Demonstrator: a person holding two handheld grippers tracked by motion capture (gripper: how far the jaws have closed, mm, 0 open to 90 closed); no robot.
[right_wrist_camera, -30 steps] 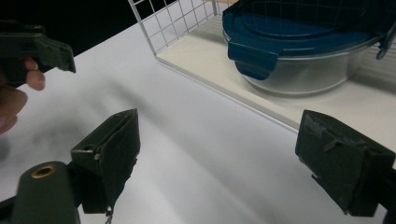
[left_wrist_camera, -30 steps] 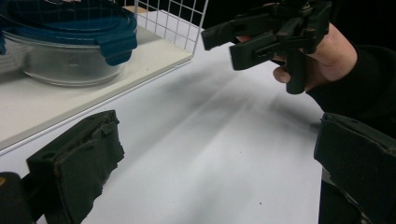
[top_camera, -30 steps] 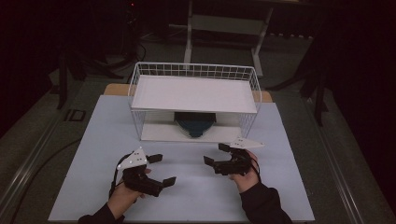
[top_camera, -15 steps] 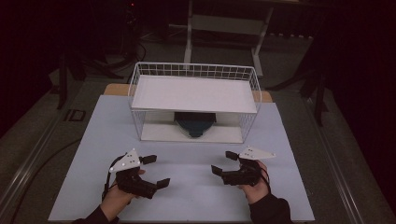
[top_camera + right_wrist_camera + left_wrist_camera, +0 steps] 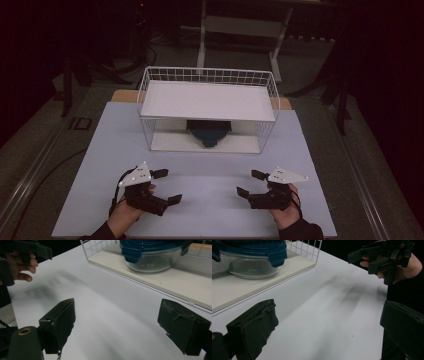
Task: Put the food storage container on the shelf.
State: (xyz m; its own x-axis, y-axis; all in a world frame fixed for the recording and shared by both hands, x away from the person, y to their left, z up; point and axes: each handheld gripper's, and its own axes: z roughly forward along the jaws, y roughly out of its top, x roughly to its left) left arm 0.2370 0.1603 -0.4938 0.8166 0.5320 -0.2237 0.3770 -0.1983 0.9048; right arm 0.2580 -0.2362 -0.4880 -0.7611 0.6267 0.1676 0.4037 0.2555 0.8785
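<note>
We find the left gripper [image 5: 165,186] low over the near left part of the desk [image 5: 210,165], held in the person's left hand [image 5: 125,215]. Its jaws stand spread wide with bare desk surface between them; they pinch nothing. In the left gripper view the same wide gap shows, each black jaw at an outer edge of the frame.

The right gripper [image 5: 251,183] sits over the near right part of the desk, held in the right hand [image 5: 286,212]. Its jaws are likewise spread apart and carry nothing, as the right gripper view confirms. The two grippers are well apart from each other, jaws turned roughly inward and forward.

The nearest item is a glass container [image 5: 208,134] with a blue clip lid [image 5: 150,246]. It stands upright on the lower shelf board [image 5: 165,142] of a white wire rack [image 5: 208,76], under the rack's upper white shelf [image 5: 207,100], about midway along it. The rack stands at the centre of the desk's far half. The container is well apart from both grippers; neither touches it or the rack.

We note a grey three-cornered plate [image 5: 137,176] on top of the left gripper and another on the right.
</note>
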